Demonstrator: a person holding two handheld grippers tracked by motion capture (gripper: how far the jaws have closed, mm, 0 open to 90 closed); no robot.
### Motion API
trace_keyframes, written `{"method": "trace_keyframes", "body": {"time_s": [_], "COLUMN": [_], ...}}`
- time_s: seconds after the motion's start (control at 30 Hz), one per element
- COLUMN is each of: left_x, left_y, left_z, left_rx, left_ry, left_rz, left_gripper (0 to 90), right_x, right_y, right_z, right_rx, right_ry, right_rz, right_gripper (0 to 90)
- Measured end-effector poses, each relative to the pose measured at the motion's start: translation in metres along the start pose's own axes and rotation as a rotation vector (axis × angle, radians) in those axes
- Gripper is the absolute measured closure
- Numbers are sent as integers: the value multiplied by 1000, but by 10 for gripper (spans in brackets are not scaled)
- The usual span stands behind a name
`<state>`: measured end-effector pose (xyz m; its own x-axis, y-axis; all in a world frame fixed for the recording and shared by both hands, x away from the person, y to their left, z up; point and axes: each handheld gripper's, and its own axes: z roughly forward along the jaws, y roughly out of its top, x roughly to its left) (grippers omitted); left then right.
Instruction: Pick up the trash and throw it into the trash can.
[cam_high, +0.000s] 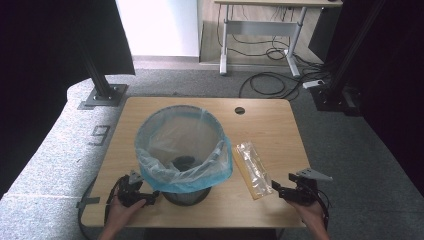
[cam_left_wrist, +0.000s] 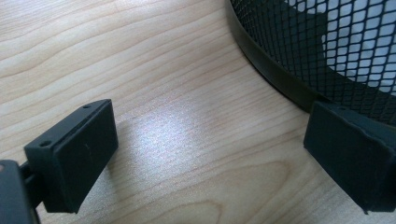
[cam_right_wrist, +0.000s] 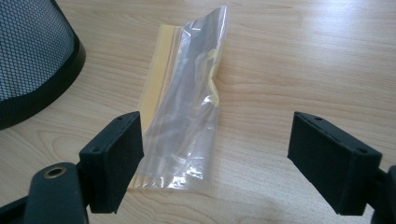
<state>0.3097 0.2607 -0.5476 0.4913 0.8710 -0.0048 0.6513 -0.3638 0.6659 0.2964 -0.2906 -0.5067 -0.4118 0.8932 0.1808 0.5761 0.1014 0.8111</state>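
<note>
- Closest to us, our right claw (cam_right_wrist: 212, 163) hangs low over the desk (cam_right_wrist: 303, 56) with its jaws spread wide and nothing between them; we judge that this width is meant to straddle the bag.
- Just ahead of that claw, slightly toward its left jaw, the clear zip bag (cam_right_wrist: 187, 107) lies flat on the wood, its near end just beyond the jaw tips, so a short push forward should reach it.
- Our left claw (cam_left_wrist: 210, 154) is also spread and empty, its right jaw just beside the base of the mesh bin (cam_left_wrist: 327, 51), probably to steady it.
- From above, the bin's blue liner (cam_high: 186, 172) is folded over the rim, holding the mouth open, we think, to receive the bag.
</note>
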Motion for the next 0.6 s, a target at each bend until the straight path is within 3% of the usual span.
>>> {"method": "trace_keyframes", "body": {"time_s": [0.6], "left_x": [0], "left_y": [0], "left_z": [0], "left_rx": [0], "left_ry": [0], "left_rz": [0], "left_gripper": [24], "right_x": [3], "right_y": [3], "right_z": [4], "right_rx": [0], "right_ry": [5], "right_rz": [10], "right_gripper": [179]}}
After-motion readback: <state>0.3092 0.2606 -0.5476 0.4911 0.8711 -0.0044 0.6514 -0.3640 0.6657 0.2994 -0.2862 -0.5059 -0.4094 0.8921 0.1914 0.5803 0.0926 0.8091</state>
